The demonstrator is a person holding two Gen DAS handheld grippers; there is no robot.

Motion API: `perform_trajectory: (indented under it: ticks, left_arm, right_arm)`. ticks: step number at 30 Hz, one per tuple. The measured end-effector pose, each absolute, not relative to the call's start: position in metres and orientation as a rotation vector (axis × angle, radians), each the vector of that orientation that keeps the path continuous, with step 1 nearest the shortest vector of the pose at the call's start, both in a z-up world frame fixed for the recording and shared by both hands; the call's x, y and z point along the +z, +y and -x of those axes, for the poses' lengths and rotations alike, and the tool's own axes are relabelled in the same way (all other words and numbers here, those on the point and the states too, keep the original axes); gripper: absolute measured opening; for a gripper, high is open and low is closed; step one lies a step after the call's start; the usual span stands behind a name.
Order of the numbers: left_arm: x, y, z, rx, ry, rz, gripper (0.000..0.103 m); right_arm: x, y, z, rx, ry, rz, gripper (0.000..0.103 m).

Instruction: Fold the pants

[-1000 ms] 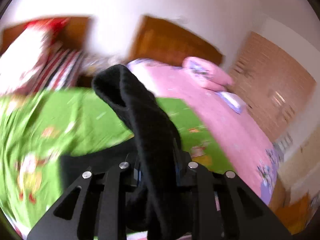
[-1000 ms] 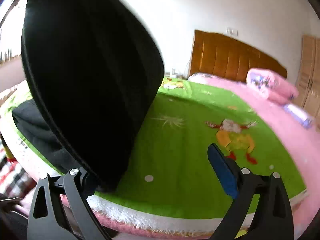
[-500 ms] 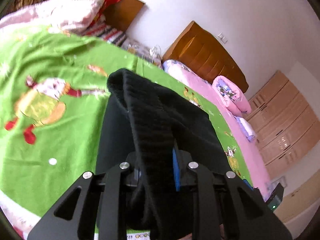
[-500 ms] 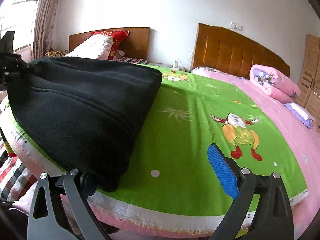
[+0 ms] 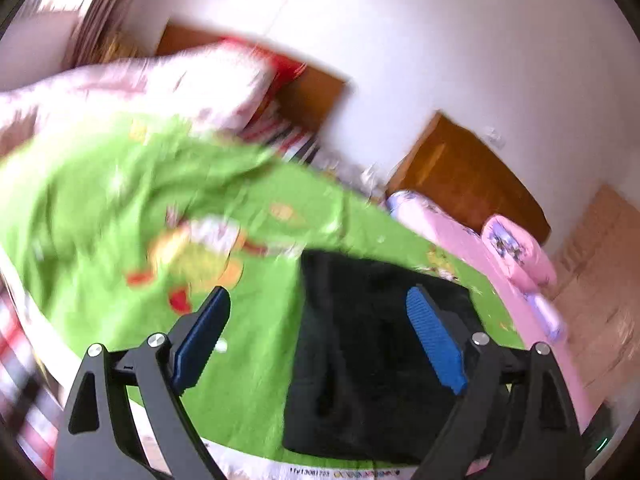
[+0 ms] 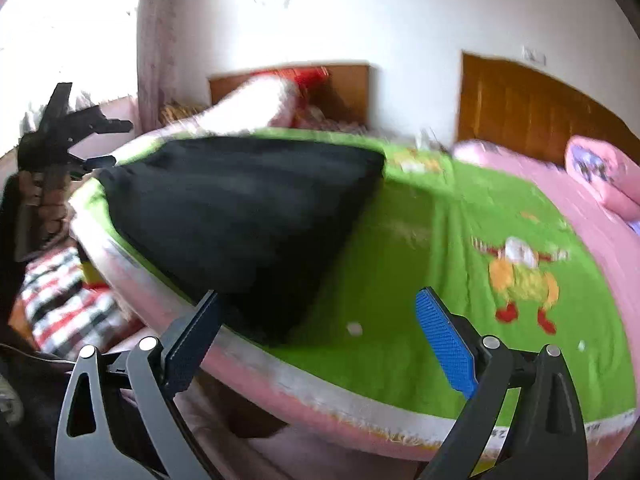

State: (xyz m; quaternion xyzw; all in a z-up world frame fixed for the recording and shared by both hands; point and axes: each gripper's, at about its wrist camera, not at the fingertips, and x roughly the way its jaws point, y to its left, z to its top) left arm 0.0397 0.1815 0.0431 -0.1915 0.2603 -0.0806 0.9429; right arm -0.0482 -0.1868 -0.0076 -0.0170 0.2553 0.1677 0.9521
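Note:
The black pants (image 5: 372, 352) lie folded flat on the green blanket (image 5: 248, 384) near the bed's front edge. They also show in the right wrist view (image 6: 240, 216). My left gripper (image 5: 320, 340) is open and empty, hovering above the pants' left edge. My right gripper (image 6: 320, 344) is open and empty, just in front of the pants' near corner. The left gripper (image 6: 68, 140) also shows at the far left of the right wrist view, held in a hand.
The green blanket (image 6: 460, 264) covers the bed, with a cartoon print (image 6: 520, 276). A pink bed (image 5: 472, 244) with a rolled pink quilt (image 6: 600, 176) stands to the right. Pillows (image 5: 160, 84) and wooden headboards (image 6: 532, 116) are at the back. A checked cloth (image 6: 64, 300) lies low at left.
Both grippers have let go of the pants, which dropped flat onto the blanket. The left gripper opened and pulled back; the right has drawn away a little.

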Motion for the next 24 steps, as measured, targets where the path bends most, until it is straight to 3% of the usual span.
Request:
perform_trajectory:
  ticks: [4, 9, 12, 15, 24]
  left_arm:
    - [0.068, 0.117, -0.02, -0.252, 0.522, 0.122, 0.097]
    - [0.029, 0.051, -0.022, -0.252, 0.625, -0.096, 0.097]
    - [-0.005, 0.055, -0.033, -0.209, 0.689, -0.105, 0.099]
    - [-0.019, 0.066, -0.035, -0.245, 0.661, -0.087, 0.102]
    - [-0.023, 0.083, -0.046, -0.236, 0.692, -0.02, 0.102]
  right_arm:
    - [0.018, -0.168, 0.036, 0.377, 0.453, -0.007, 0.092]
    - [0.021, -0.12, 0.0, 0.393, 0.497, 0.077, 0.092]
    - [-0.002, -0.103, -0.013, 0.394, 0.593, 0.151, 0.092]
    - [-0.023, -0.115, -0.018, 0.465, 0.643, 0.047, 0.094]
    - [0.01, -0.127, -0.027, 0.543, 0.702, 0.107, 0.094]
